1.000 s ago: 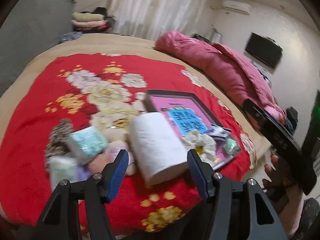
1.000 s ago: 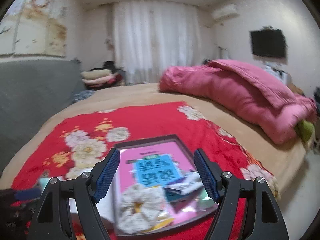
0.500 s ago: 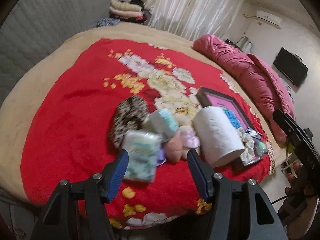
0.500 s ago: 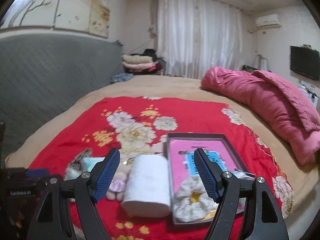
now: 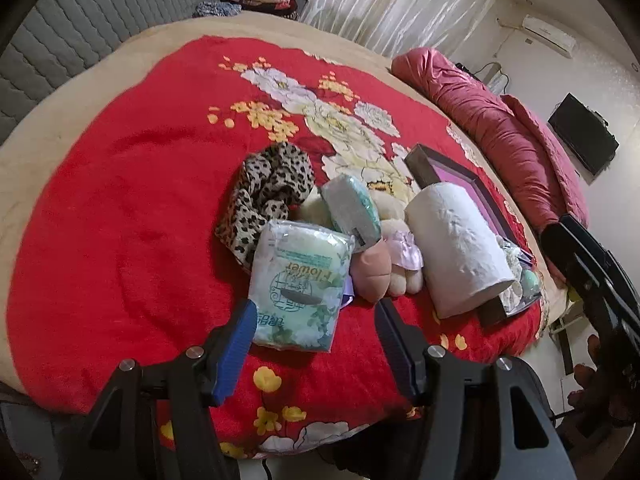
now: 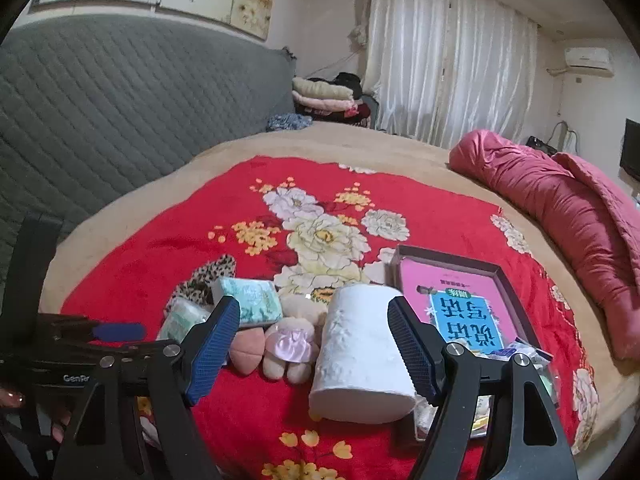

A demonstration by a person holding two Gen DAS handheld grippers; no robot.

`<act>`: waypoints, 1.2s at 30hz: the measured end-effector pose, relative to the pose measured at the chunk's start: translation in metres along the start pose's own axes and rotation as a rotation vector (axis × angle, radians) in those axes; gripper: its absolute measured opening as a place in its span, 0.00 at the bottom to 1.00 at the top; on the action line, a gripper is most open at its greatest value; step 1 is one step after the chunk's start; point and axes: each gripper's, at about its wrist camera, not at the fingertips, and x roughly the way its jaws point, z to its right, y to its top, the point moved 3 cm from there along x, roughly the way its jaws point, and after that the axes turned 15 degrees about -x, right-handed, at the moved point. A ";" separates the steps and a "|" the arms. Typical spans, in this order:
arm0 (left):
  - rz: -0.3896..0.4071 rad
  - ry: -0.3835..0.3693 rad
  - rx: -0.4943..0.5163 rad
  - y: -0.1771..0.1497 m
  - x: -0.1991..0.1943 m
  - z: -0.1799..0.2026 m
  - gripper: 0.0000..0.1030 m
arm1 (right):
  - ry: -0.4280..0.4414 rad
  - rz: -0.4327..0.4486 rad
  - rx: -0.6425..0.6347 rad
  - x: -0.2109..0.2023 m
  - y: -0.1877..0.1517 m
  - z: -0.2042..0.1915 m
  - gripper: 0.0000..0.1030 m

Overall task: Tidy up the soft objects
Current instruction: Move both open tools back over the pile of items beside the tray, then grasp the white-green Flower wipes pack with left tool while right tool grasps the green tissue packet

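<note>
The soft things lie bunched on the red flowered blanket (image 5: 120,208) that covers the bed: I see a tissue pack (image 5: 298,284) in clear wrap nearest my left tool (image 5: 316,320), a second, teal-printed pack (image 5: 352,208) propped just behind it, a leopard-print cloth (image 5: 266,192) to their left, and a small plush doll (image 5: 396,256) in a pink dress with a peach-coloured pad (image 5: 372,272) touching it. To the right of the doll a white paper roll (image 5: 456,244) lies on its side, its far end leaning against the dark tray (image 5: 424,168), which holds a pink book (image 6: 460,300) (its cover text reads upside down to me) and a few small packets I cannot make out. My left tool is spread wide and grips nothing, hanging above the near edge of the first pack. My right tool (image 6: 314,344) is likewise spread and empty, its blue pads (image 6: 412,352) framing the paper roll from above without touching it. Beyond the blanket I see a rolled pink quilt (image 6: 560,208), a grey padded headboard (image 6: 120,112), and white curtains (image 6: 440,60).
</note>
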 end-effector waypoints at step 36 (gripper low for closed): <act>-0.118 -0.060 -0.124 0.012 0.048 -0.028 0.59 | 0.289 -0.268 -0.097 0.143 0.023 -0.057 0.75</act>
